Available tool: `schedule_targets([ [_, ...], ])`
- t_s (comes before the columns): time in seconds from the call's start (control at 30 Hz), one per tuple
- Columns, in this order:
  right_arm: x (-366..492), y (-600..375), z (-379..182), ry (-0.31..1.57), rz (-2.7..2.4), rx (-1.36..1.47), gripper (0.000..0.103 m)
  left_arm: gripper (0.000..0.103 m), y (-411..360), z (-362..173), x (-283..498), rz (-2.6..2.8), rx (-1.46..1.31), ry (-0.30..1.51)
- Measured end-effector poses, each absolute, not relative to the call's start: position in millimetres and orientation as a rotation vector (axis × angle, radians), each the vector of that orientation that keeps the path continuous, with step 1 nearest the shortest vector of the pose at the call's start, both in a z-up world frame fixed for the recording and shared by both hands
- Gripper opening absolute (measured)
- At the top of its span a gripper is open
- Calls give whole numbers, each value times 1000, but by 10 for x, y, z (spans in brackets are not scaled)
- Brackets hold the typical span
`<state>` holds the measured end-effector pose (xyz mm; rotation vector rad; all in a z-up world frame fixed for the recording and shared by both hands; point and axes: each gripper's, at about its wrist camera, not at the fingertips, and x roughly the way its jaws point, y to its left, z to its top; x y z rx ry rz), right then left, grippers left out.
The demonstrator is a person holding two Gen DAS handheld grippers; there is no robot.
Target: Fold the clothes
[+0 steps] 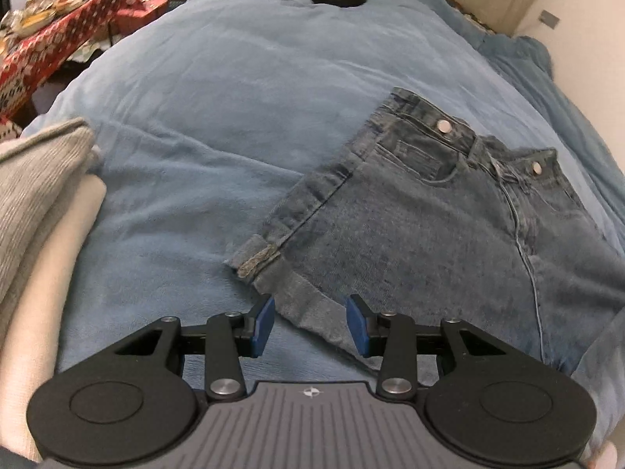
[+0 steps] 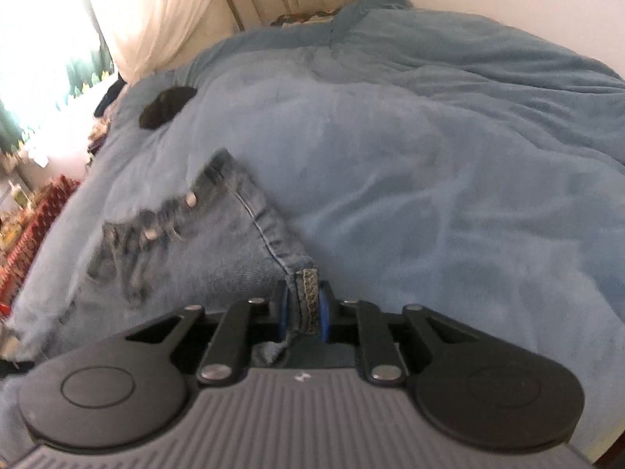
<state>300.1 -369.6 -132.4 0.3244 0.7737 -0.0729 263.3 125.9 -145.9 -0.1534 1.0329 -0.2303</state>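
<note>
Right gripper [image 2: 304, 308] tilts down w/ its blue pads clamped on the hem of the denim shorts [image 1: 429, 226], which lie on the blue blanket [image 1: 234, 117]. Left gripper [image 1: 310, 322] angled down over the shorts' cuff, jaws apart, nothing between. No readable writing anywhere, tbh.

Each handheld black two-finger gripper, the left gripper [image 1: 310, 322] and the right gripper [image 2: 304, 310], has blue rubber pads [image 1: 262, 324], silver pivot screws, round black discs, and a ribbed grey housing below the pads.

I see a bed [image 1: 234, 97] under a blue blanket, pale curtains [image 2: 156, 19] glowing with daylight, and a red-clothed side table [image 1: 47, 47].
</note>
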Motion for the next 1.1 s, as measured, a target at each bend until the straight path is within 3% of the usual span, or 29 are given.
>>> schedule_targets([
  [0.17, 3152, -3722, -1464, 895, -86, 290, 27, 40, 1203, -1445, 2554, -297, -168, 1036],
  [0.27, 2934, -3719, -1513, 870, -113, 300, 32, 40, 1167, -1437, 2477, -332, -151, 1036],
  [0.67, 2291, -2479, -1088, 850, 188, 153, 32, 37, 1542, -1546, 2916, -291, -143, 1075],
  [0.97, 2418, -1240, -1309, 936, 400, 183, 31, 39, 1839, -1514, 3241, -246, -313, 1084],
  [1.1, 2407, -1005, -1509, 943, 325, 77, 26, 28, 1779, -1511, 3216, -296, -251, 1086],
])
